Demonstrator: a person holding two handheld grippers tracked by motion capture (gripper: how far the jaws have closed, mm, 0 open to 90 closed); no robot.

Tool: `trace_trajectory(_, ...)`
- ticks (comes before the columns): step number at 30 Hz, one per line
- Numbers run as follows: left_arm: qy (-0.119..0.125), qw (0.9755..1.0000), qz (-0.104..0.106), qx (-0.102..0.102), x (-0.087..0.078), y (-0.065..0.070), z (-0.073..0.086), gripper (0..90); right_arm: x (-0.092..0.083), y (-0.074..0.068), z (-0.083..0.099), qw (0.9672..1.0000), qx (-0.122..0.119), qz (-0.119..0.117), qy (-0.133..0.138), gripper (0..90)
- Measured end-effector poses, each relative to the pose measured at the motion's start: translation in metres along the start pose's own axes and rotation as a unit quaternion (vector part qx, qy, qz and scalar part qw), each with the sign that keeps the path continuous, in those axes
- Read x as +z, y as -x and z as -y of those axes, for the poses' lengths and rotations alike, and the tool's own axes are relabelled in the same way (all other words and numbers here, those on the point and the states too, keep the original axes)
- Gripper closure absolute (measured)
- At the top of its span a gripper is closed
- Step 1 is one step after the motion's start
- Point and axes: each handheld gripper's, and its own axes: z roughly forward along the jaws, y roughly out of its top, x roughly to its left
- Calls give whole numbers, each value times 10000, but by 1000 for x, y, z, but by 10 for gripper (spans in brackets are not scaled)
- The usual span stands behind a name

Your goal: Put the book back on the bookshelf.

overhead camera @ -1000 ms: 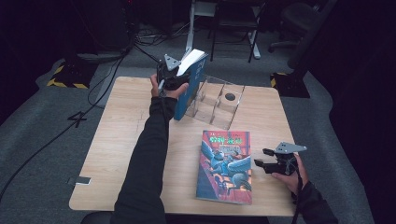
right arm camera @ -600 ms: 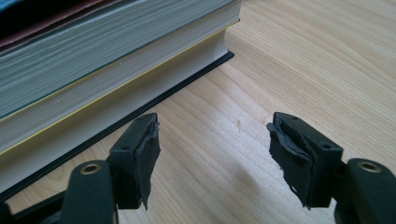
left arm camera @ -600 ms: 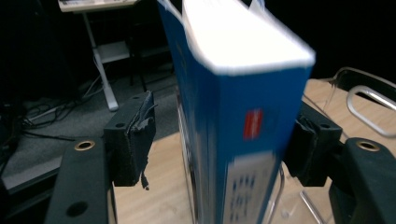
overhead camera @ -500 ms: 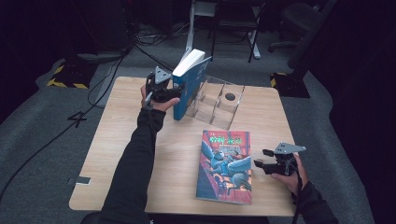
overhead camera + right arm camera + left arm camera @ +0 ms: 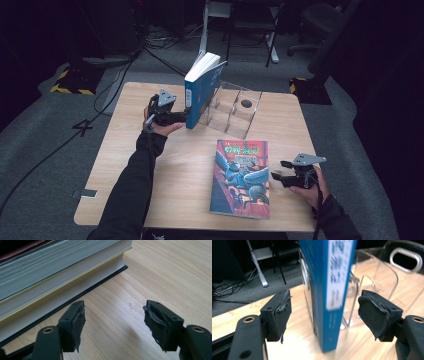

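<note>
A blue book (image 5: pixel 202 90) stands on end at the left end of a clear acrylic rack (image 5: pixel 235 107), tilted a little to the right. My left gripper (image 5: pixel 184 118) is low at its spine. In the left gripper view the spine (image 5: pixel 329 290) is between the pads (image 5: pixel 279 315) with a gap on each side; the jaws have just been opening. A colourful book (image 5: pixel 241 177) lies flat on the table (image 5: pixel 190 165). My right gripper (image 5: pixel 278 175) is open just off its right edge, its jaws (image 5: pixel 113 322) over bare wood beside the page block (image 5: pixel 50 277).
The rack's other slots (image 5: pixel 372 282) stand open to the right of the blue book. Cables, chair legs and a stand sit on the dark floor beyond the table's far edge. Bare wood (image 5: pixel 162 272) lies around the right gripper.
My left hand has come down and toward the table's left, from high on the blue book to its lower spine. The book now stands at the rack. The right hand has not moved.
</note>
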Motion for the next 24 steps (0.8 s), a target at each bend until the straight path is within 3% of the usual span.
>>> trace_trajectory(4, -128, 9997, 179, 105, -6, 6, 13, 264, 0, 0, 0, 10000, -8, 1, -15, 332)
trace_trajectory(6, -341, 9987, 283, 241, -8, 11, 23, 262, 0, -1, 0, 10000, -4, 10, -19, 331)
trace_trajectory(8, -341, 9987, 283, 241, -8, 11, 23, 260, 0, -1, -1, 10000, -11, 10, -20, 331)
trace_trajectory(12, -554, 9963, 462, 475, -13, 21, 37, 257, 0, -2, -1, 10000, -20, 23, -24, 326)
trace_trajectory(16, -777, 9926, 625, 694, -18, 32, 49, 249, 0, -2, -1, 10000, -9, 33, -12, 318)
trace_trajectory(18, -928, 9894, 744, 835, -22, 40, 57, 245, -1, -2, -1, 10000, -8, 51, -27, 316)
trace_trajectory(24, -1140, 9844, 952, 945, -29, 51, 70, 244, -1, -3, -2, 10000, -10, 46, -30, 313)
